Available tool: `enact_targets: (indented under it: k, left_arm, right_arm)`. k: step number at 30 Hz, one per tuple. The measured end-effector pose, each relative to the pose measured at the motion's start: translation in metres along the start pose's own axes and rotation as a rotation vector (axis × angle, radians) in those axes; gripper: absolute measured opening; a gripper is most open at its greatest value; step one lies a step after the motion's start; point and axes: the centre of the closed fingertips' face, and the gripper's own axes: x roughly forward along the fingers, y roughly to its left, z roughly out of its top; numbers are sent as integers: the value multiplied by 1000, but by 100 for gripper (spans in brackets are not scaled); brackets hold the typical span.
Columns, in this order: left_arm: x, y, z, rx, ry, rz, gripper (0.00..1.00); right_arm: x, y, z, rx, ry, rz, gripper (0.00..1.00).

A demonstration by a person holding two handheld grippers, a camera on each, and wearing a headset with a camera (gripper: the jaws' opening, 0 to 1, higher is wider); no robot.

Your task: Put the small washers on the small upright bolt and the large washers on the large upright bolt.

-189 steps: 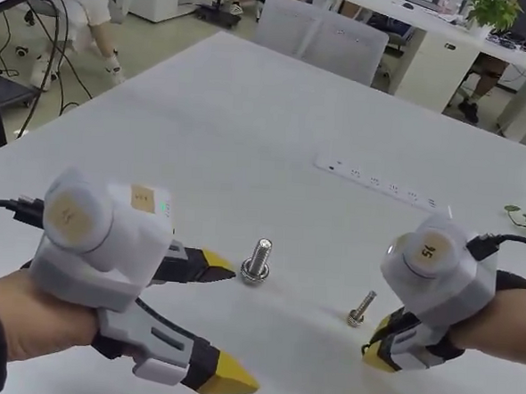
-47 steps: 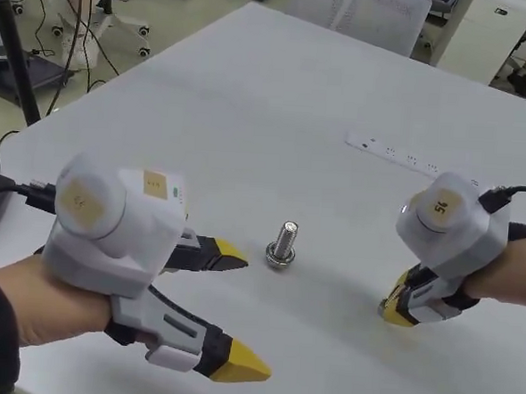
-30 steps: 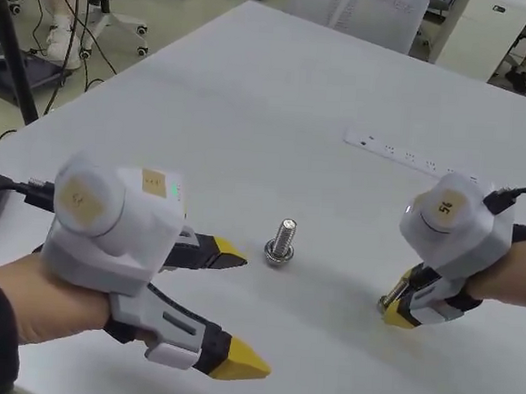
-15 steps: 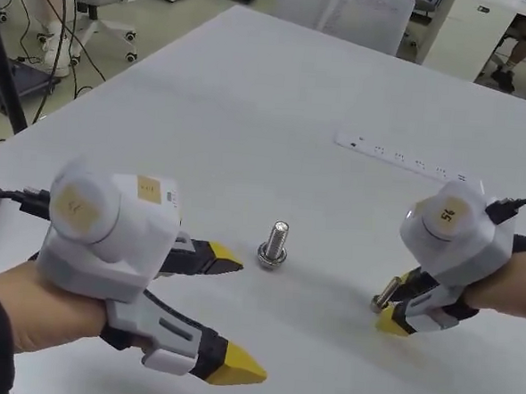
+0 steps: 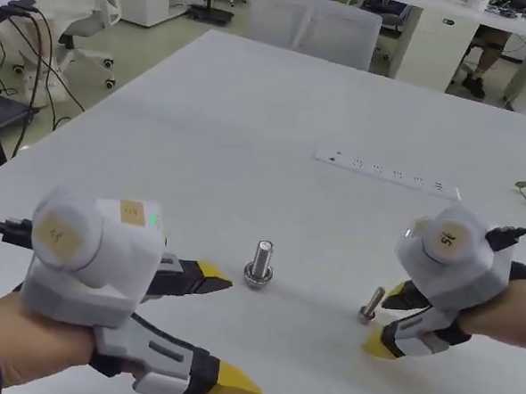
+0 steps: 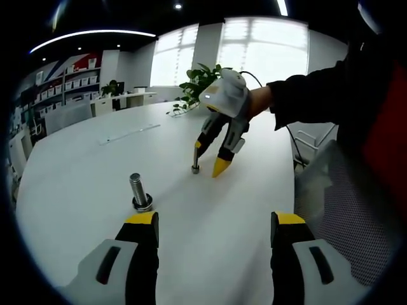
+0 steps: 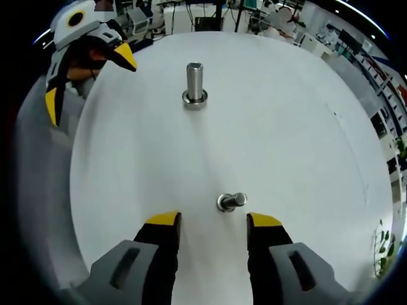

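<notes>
My right gripper (image 7: 213, 219) stands open and empty just beside the small bolt (image 7: 231, 201), left gripper (image 6: 216, 218) wide; a stray jaw nudge could topple that bolt.

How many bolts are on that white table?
2. The large bolt stands upright near the middle of the table. The small bolt stands just beyond the open tips of the right tongs. None seems hidden.

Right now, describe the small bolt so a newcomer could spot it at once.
On the white table, look just ahead of the open right gripper. The small bolt stands there, thinner and shorter than the large bolt standing apart from it.
</notes>
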Motion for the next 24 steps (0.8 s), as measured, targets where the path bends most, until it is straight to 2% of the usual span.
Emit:
enact_targets:
  k: [5, 12, 15, 24]
  left_arm:
    - [-2, -1, 2, 0, 5, 2, 71]
    - [-2, -2, 7, 5, 9, 4, 71]
    - [-2, -3, 9, 7, 12, 1, 72]
    - [-4, -7, 10, 14, 15, 1, 72]
  right_arm:
    - [-4, 5, 2, 23, -58, -1, 51]
    - [-10, 10, 3, 35, -103, -13, 62]
    - [-14, 13, 8, 50, -148, -27, 68]
    - [-30, 19, 9, 88, -231, -69, 81]
